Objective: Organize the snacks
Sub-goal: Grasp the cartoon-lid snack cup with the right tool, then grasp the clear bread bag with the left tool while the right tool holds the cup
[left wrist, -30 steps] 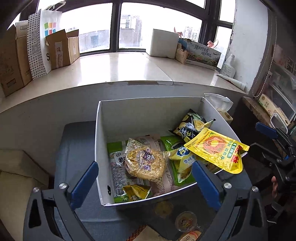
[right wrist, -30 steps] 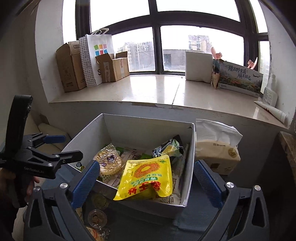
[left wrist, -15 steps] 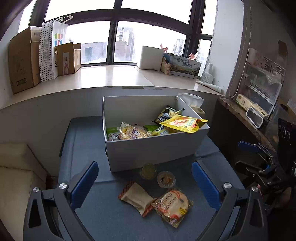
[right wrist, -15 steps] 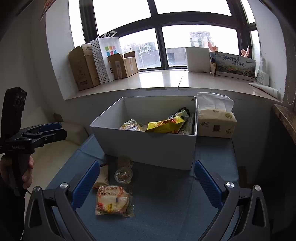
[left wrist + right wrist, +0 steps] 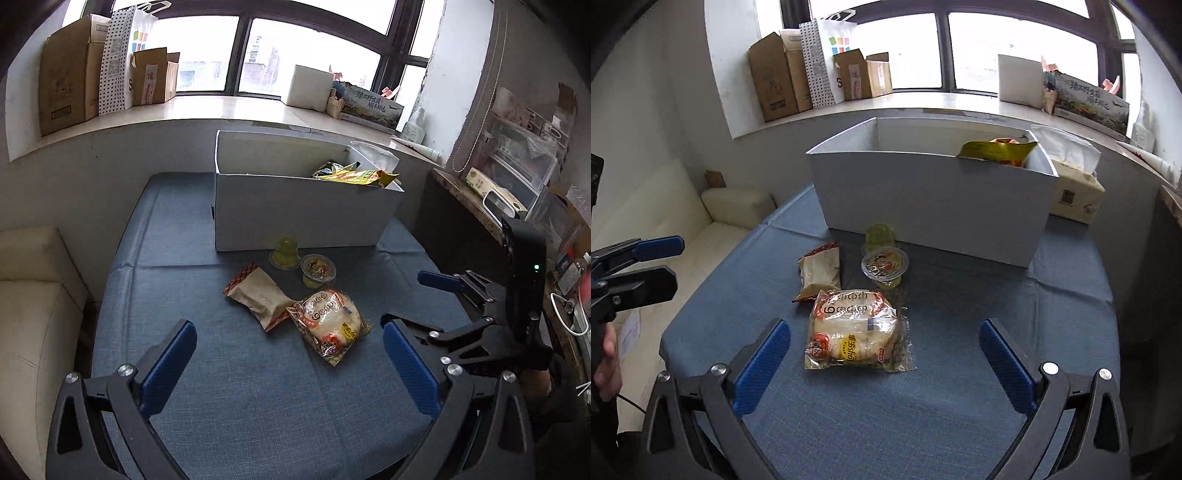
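A white box (image 5: 303, 210) (image 5: 931, 199) stands at the back of the blue table; a yellow snack bag (image 5: 358, 175) (image 5: 997, 149) sticks out over its rim. In front lie a clear bread packet (image 5: 328, 321) (image 5: 855, 330), a brown snack packet (image 5: 258, 297) (image 5: 820, 271) and two jelly cups (image 5: 317, 271) (image 5: 884, 264). My left gripper (image 5: 291, 363) is open and empty, near the table's front. My right gripper (image 5: 884, 365) is open and empty, just short of the bread packet; it also shows at the right of the left wrist view (image 5: 428, 299).
A tissue box (image 5: 1075, 192) stands right of the white box. Cardboard boxes (image 5: 783, 77) and a paper bag (image 5: 827, 55) sit on the windowsill. A cream sofa (image 5: 33, 314) is left of the table, a cluttered shelf (image 5: 517, 177) right.
Both grippers have pulled back and down from over the white box to the table's front. The snacks on the table have come into view.
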